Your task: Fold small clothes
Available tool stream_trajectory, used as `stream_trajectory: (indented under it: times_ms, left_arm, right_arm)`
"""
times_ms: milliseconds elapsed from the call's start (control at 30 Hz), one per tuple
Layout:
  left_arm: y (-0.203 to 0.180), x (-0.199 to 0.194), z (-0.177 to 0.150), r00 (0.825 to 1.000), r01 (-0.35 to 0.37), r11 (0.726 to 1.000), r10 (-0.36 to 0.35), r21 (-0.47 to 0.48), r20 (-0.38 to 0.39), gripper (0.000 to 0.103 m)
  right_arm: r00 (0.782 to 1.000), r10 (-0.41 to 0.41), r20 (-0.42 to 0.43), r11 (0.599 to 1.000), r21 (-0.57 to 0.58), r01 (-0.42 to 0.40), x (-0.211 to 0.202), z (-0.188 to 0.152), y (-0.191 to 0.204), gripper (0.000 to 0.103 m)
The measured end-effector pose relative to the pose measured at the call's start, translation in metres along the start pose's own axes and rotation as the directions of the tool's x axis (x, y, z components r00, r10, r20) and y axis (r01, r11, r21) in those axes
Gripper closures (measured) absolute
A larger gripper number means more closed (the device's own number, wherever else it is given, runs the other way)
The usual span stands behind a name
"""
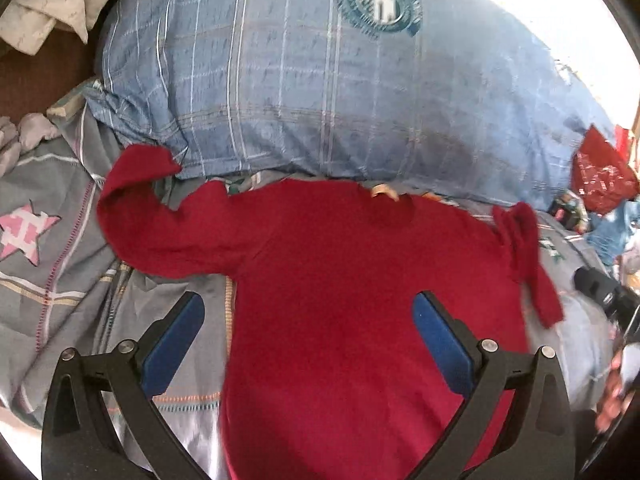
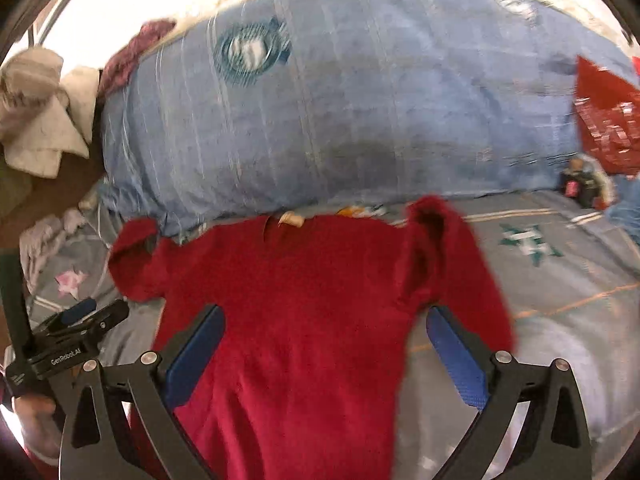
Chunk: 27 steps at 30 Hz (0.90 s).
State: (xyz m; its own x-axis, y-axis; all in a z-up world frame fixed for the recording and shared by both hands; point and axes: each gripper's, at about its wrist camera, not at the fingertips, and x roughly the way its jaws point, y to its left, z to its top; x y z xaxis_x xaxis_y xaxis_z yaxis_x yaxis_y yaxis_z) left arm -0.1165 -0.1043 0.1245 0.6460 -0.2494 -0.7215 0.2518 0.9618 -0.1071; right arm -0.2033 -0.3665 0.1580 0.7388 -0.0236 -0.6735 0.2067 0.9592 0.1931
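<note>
A small red long-sleeved sweater (image 1: 352,288) lies flat on the grey bedsheet (image 1: 60,280), neck toward the pillow. Its left sleeve (image 1: 136,208) stretches out left. Its right sleeve (image 1: 528,256) is folded up over the body edge. My left gripper (image 1: 308,320) is open above the sweater's lower left side, empty. My right gripper (image 2: 324,332) is open above the sweater (image 2: 288,312), its right finger near the folded right sleeve (image 2: 444,248), empty. The left gripper also shows at the left of the right wrist view (image 2: 80,320).
A large blue plaid pillow (image 1: 320,80) lies just behind the sweater. White crumpled cloth (image 1: 48,4) sits at the back left. A red bag (image 1: 600,176) and small items lie at the right. The bedsheet (image 2: 560,280) spreads right.
</note>
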Motion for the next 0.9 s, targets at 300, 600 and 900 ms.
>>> stream_trajectory:
  times_ms: [300,600,900]
  left_arm:
    - [0.027,0.064,-0.007,0.994,-0.103,0.994,0.102,-0.042,-0.03,0.0]
    - [0.045,0.082,-0.007,0.987,-0.152,0.988,0.149,-0.042,-0.065,0.0]
    - [0.058,0.089,-0.003,0.982,-0.178,0.979,0.169,-0.1,-0.089,0.0]
  right_arm:
    - [0.997,-0.006,-0.075,0.994,-0.112,-0.002,0.092,-0.015,0.046,0.005]
    - [0.991,-0.005,-0.135,0.991,-0.136,-0.014,0.138,-0.016,0.066,0.005]
    - [0.991,0.013,-0.136,0.977,-0.207,-0.041,0.164,-0.013,0.099,0.005]
